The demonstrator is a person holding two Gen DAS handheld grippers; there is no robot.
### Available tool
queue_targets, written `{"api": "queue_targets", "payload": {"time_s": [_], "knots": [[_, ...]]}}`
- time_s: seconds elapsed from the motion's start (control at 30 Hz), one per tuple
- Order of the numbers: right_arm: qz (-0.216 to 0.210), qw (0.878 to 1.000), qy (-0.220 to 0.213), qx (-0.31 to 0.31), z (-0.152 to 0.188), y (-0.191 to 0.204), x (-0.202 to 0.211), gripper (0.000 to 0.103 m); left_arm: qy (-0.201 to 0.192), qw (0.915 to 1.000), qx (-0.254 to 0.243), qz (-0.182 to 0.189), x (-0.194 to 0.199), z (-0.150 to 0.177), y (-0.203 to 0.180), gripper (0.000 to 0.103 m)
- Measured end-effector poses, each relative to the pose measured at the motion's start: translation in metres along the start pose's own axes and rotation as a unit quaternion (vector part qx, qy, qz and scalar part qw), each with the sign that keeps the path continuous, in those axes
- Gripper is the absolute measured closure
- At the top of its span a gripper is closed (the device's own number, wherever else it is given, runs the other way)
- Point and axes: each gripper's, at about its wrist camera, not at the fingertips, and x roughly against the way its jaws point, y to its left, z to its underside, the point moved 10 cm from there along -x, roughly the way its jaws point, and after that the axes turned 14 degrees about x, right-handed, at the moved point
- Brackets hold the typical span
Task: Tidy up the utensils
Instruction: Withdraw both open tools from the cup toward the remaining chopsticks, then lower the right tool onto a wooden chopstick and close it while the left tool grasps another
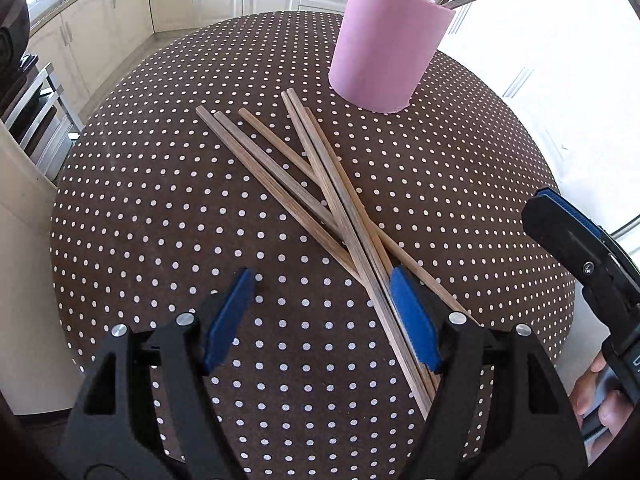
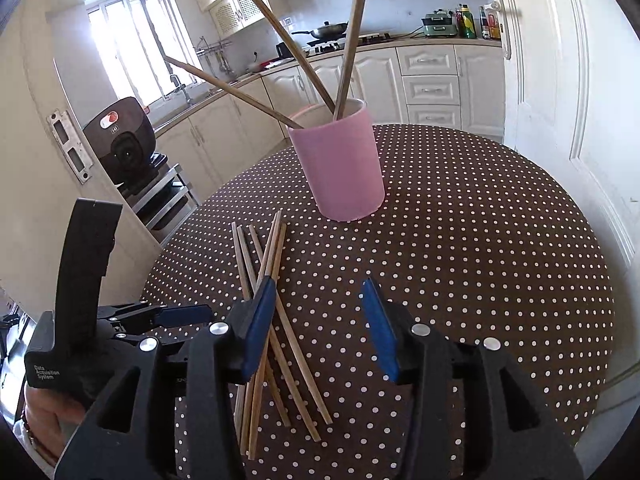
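1. Left wrist view: the left tongs (image 1: 322, 316) stand wide apart and hold nothing, low over the near edge of the round table (image 1: 160, 208). Their right pad sits just beside the crossed bundle of loose chopsticks (image 1: 320, 188) lying mid-table. The pink cup (image 1: 386, 44) stands near the far edge, with more sticks already in it. The right tongs (image 1: 560, 220) show at the right edge; their state cannot be told here.

2. Right wrist view: the right tongs (image 2: 320, 320) are also wide and empty, their left pad beside the chopsticks (image 2: 264, 264).

3. Handling, as a judgement: the sticks look light, stiff, thin and smooth, so they may roll or slip. Pinch one across its width, near the middle, where it lies clear of the crossing.
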Motion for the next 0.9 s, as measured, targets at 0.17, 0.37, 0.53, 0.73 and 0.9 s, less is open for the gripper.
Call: {"api": "queue_targets", "payload": {"time_s": [0.17, 0.37, 0.53, 0.73, 0.9], "knots": [[-0.001, 1.000, 0.001, -0.003, 0.001, -0.001, 0.001, 0.058, -0.004, 0.9999, 0.000, -0.011, 0.008, -0.002, 0.009, 0.031], [-0.002, 1.000, 0.005, -0.003, 0.002, 0.002, -0.002, 0.057, -0.002, 0.9999, 0.003, -0.010, 0.007, -0.004, 0.023, 0.030], [-0.003, 1.000, 0.014, -0.005, 0.001, 0.005, -0.008, 0.057, -0.008, 0.9993, -0.013, -0.033, 0.002, -0.012, 0.024, 0.028], [-0.012, 1.000, 0.029, 0.002, -0.002, 0.007, -0.017, 0.057, -0.011, 0.9984, -0.019, -0.051, 0.007, -0.013, 0.042, 0.028], [-0.033, 0.998, 0.050, 0.009, -0.005, 0.018, -0.037, 0.057, -0.014, 0.9991, -0.001, -0.041, 0.013, -0.016, 0.060, 0.028]]}}
